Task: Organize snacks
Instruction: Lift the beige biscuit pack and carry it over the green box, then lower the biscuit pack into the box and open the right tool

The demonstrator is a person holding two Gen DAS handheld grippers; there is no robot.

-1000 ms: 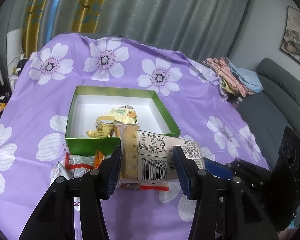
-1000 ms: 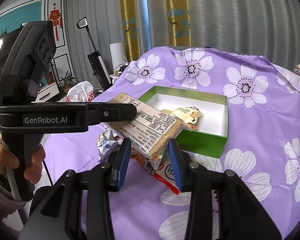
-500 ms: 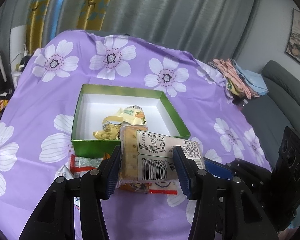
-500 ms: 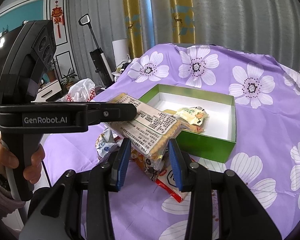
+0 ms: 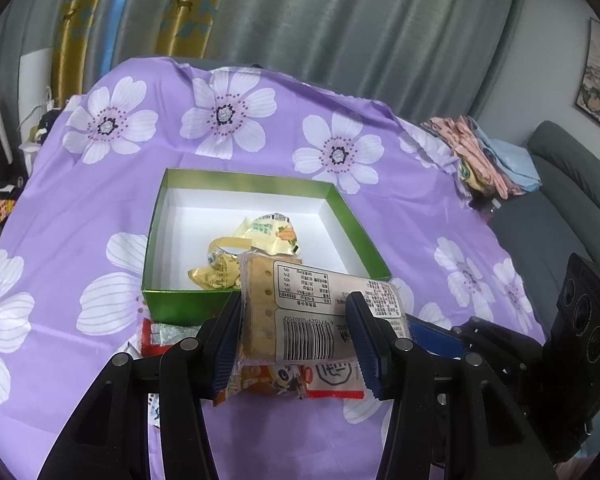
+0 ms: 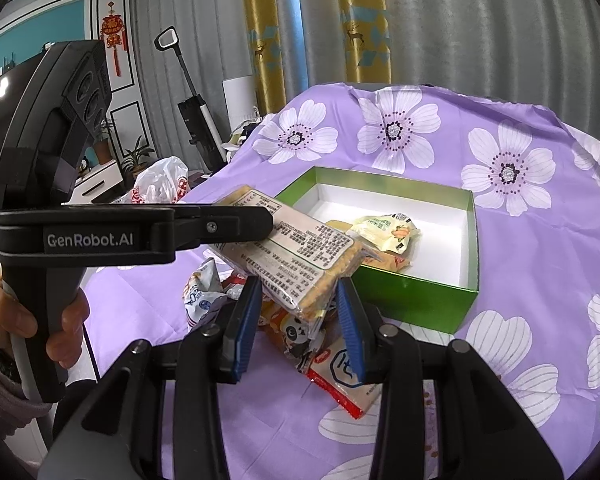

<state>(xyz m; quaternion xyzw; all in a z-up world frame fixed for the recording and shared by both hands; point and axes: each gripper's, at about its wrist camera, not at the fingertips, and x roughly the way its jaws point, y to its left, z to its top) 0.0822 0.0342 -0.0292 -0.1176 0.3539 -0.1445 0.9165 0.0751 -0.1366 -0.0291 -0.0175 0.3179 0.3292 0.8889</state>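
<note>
Cracker pack (image 5: 300, 312) is hanging over the green box's (image 5: 180, 304) near wall, both grippers' fingers (image 5: 226, 344) clamping opposite ends; uneven release is risking it dropping onto loose packets (image 6: 340, 376) outside.

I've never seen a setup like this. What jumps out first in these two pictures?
A long cracker packet is held above the table, clamped at each end by the left gripper and the right gripper. Just beyond it sits an open green box with yellow snack packets inside, on a purple flowered tablecloth.
</note>
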